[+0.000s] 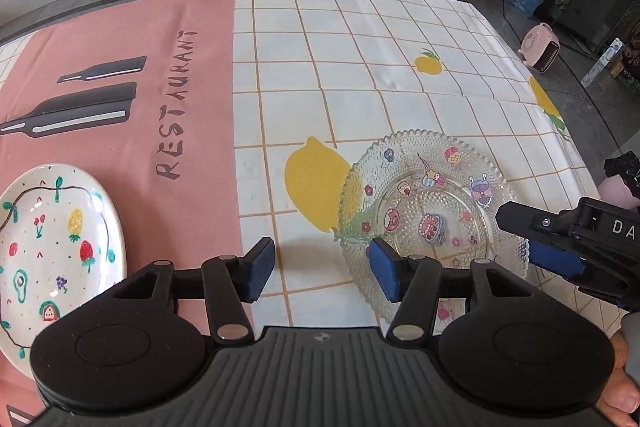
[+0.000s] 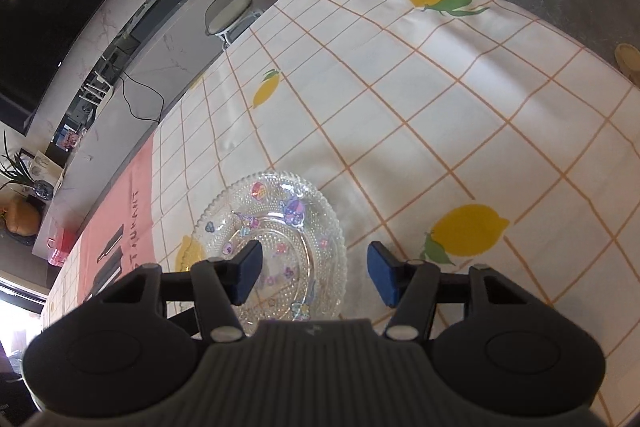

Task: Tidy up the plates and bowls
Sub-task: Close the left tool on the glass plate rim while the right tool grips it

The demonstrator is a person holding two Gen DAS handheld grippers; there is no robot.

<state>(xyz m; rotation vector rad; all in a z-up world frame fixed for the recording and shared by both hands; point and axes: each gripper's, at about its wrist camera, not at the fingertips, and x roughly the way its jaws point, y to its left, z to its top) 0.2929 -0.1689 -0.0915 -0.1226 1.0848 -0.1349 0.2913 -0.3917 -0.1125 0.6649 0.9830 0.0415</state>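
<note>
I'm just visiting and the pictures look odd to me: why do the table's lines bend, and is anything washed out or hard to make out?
Left wrist view: the fisheye lens bows the tablecloth grid and far edge; the glass plate is sharp, with small glints on its beaded rim. Right wrist view: stronger curving, pale sunlight bands across the cloth, the window at lower left blown out white, and the clear plate partly melts into the cloth.

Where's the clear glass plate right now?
The glass plate lies on the checked tablecloth, lower right in the left wrist view, beside a printed lemon, right of the painted white plate.
</note>
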